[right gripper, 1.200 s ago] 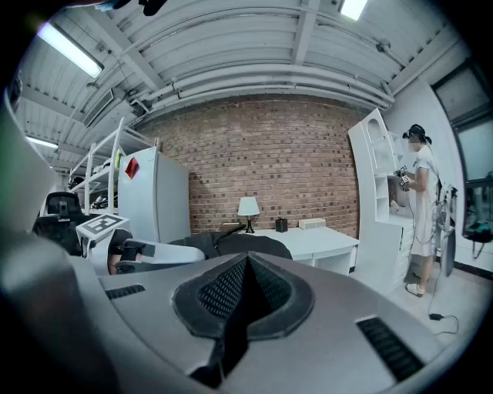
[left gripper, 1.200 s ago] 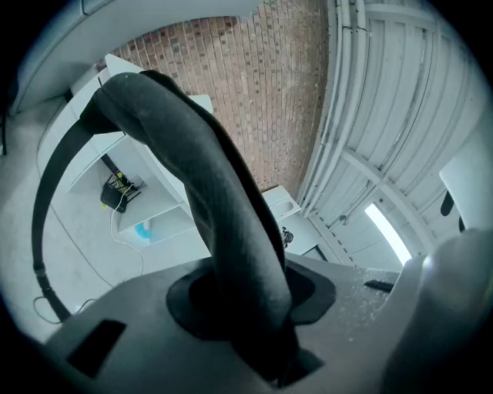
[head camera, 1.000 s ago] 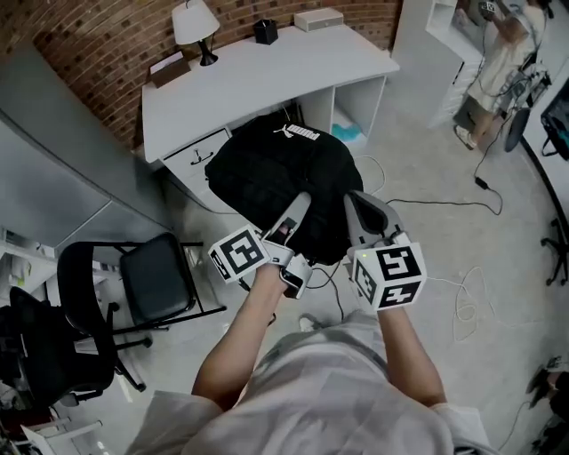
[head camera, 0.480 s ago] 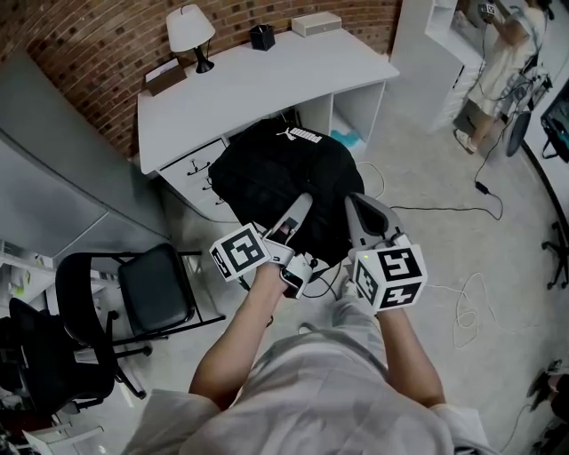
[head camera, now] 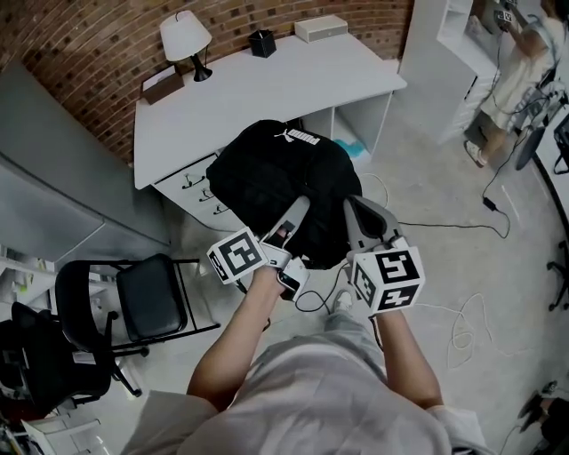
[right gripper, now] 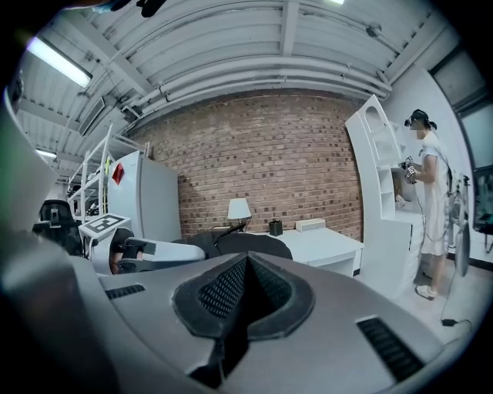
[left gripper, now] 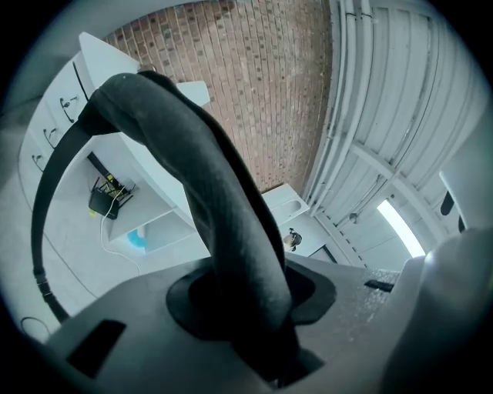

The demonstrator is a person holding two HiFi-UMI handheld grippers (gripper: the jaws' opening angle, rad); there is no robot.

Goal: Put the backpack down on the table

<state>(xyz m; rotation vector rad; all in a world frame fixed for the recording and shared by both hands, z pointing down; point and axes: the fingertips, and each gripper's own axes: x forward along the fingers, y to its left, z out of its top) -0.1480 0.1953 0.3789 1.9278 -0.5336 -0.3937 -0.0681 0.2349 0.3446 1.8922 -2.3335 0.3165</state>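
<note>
A black backpack [head camera: 276, 182] with a white logo hangs in the air in front of the white desk [head camera: 267, 84], its top level with the desk's front edge in the head view. My left gripper [head camera: 298, 209] is shut on a padded black shoulder strap [left gripper: 223, 200], which arches up out of the jaws. My right gripper [head camera: 354, 209] is shut on a black mesh part of the backpack [right gripper: 239, 296]. The two grippers sit side by side at the near side of the bag. The right gripper view shows the bag's top [right gripper: 246, 245] before the desk [right gripper: 327, 245].
On the desk stand a lamp [head camera: 185, 40], a black cup [head camera: 261, 42], a white box [head camera: 320, 27] and a brown box [head camera: 162, 84]. A black chair [head camera: 147, 298] is at the left. Cables [head camera: 462, 324] lie on the floor. A person [head camera: 524, 62] stands by white shelving [head camera: 444, 44].
Both grippers and the hanging backpack have moved toward the desk. The bag's top now reaches the desk's front edge. Both grips are unchanged.
</note>
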